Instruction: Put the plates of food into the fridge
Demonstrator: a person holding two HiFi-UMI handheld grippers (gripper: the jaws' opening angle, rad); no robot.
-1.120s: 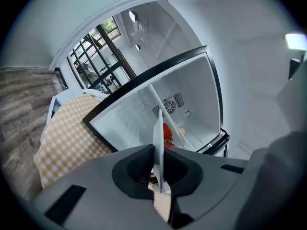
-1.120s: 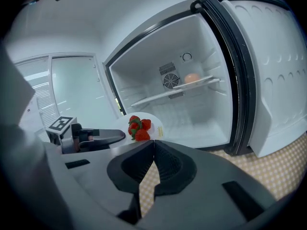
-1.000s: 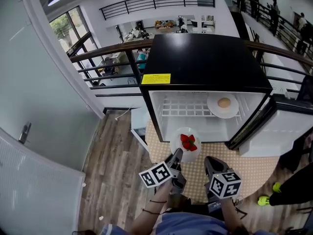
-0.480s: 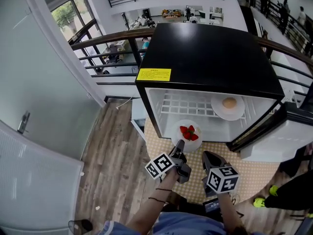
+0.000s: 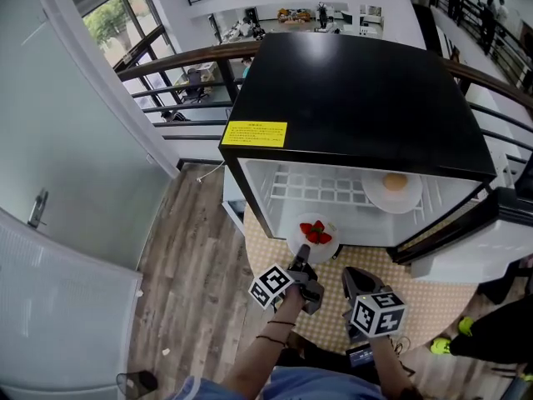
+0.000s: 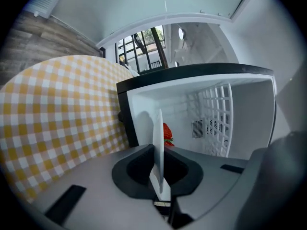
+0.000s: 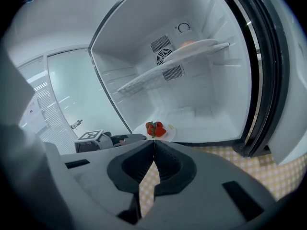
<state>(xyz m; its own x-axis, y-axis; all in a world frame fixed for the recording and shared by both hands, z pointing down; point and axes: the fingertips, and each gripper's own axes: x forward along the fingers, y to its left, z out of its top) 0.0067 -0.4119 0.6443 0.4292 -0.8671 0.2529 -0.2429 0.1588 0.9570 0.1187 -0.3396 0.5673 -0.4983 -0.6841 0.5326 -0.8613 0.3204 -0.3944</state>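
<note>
Descent marks this moment: our left claw (image 5: 303,255), clamped on the rim of the strawberry plate (image 5: 331,240), has sunk. The plate now hangs just ahead of it at the mouth of the fridge (image 5: 358,98), below the wire shelf (image 5: 316,192). Our right claw (image 7: 153,148) is pressed together on nothing, just right of the left one. Up and right of the left claw, the bun plate (image 5: 376,197) already rests on that shelf. We judge the strawberry plate is lined up for the lower compartment and needs pushing in and setting down.
</note>
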